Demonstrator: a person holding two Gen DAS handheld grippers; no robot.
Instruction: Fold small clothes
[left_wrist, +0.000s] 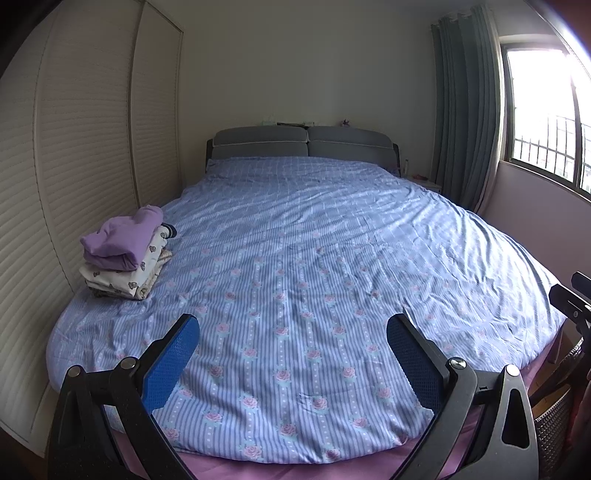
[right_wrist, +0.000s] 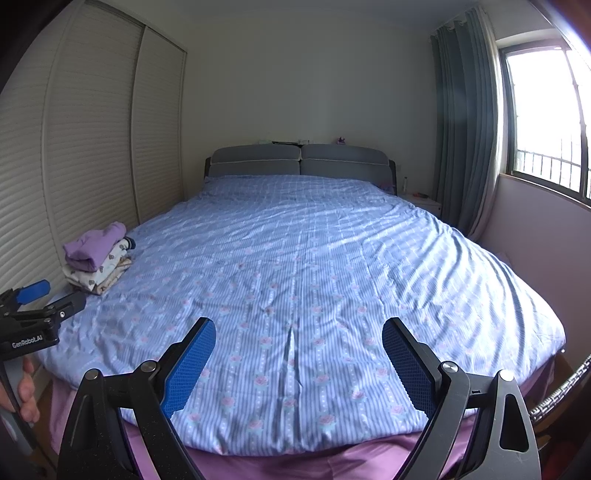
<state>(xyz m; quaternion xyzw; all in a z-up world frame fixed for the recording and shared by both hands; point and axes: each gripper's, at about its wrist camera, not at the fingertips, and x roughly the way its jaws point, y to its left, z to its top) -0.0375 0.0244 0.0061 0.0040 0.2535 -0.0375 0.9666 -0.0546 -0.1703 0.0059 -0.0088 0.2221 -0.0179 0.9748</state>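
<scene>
- Hovering above the foot of the bed, the left gripper (left_wrist: 293, 345) had its blue-padded jaws spread wide with nothing between them.
- The right gripper (right_wrist: 299, 349) hung beside it over the same end, its jaws likewise wide apart and empty.
- The pile of folded clothes (left_wrist: 125, 254) sat at the left edge of the bed, near the louvred wardrobe doors (left_wrist: 92, 155), well apart from both grippers.
- A purple garment (left_wrist: 122, 236) lay on top of the pile, with white patterned pieces under it.
- The blue striped quilt (left_wrist: 314, 277) with pink roses covered the bed, wrinkled but bare in the middle.
- A hand (right_wrist: 27, 395) showed at the left edge of the right wrist view, under the left gripper's body.
</scene>
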